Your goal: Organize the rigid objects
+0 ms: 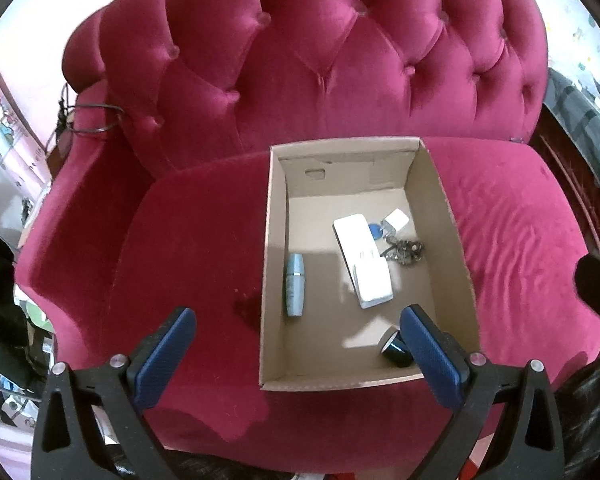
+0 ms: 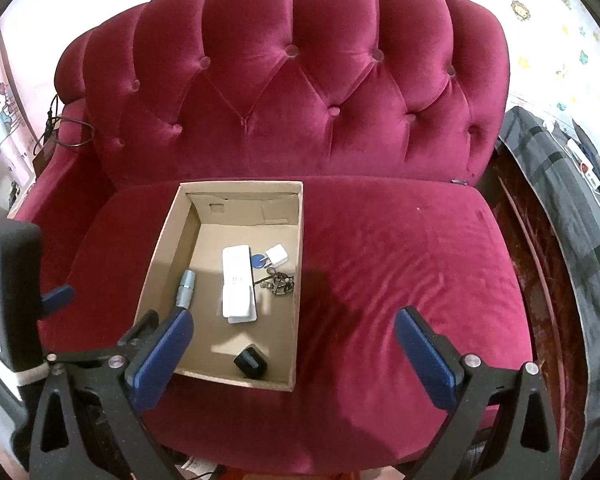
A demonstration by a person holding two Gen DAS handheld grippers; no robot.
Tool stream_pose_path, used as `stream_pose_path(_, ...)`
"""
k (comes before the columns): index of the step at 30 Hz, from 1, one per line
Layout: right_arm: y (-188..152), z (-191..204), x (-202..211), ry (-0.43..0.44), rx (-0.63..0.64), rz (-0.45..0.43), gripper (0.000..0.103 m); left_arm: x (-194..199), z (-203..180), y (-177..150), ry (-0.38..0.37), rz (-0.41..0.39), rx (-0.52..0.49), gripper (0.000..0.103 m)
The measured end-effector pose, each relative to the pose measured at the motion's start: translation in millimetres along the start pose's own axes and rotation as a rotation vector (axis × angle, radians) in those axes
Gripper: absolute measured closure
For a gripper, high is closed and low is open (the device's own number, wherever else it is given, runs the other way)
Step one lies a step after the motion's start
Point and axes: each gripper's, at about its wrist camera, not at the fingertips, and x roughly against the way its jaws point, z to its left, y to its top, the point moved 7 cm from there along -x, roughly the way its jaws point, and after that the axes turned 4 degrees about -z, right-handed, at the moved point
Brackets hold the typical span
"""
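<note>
- The left gripper (image 1: 298,350) hangs nearest the camera with its blue-padded jaws spread wide and nothing between them, above the front edge of the seat and the near left corner of the box.
- The right gripper (image 2: 294,352) is likewise spread wide and empty, over the bare seat cushion just right of the box.
- An open cardboard box (image 1: 274,240) sits on the cushion of a crimson velvet sofa (image 1: 180,240).
- Closest inside the box, by its front wall, lies a small black cap-like object (image 1: 394,346) (its exact kind is hard to tell).
- Along the left wall lies a pale blue tube (image 1: 295,284), lengthwise.
- Mid-floor is a white rectangular case (image 1: 362,258), with another white piece at its near end.
- Touching the case's right side is a bunch of keys (image 1: 406,252), with a blue fob (image 1: 375,232) and a small white block (image 1: 396,218) beyond it.
- Farthest stands the tufted, buttoned sofa back (image 2: 292,92).
</note>
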Motion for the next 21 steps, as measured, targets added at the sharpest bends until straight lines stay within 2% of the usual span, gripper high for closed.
stream_pose_path(14,-4,7,39,0.02,0.027,-0.02,0.0,56,-3,1,-0.014,-0.066,0.007,0.0)
stream_pose_path(21,-6,4,47,0.03,0.02,-0.021,0.0,71,-4,-7,-0.032,-0.069,0.02,0.0)
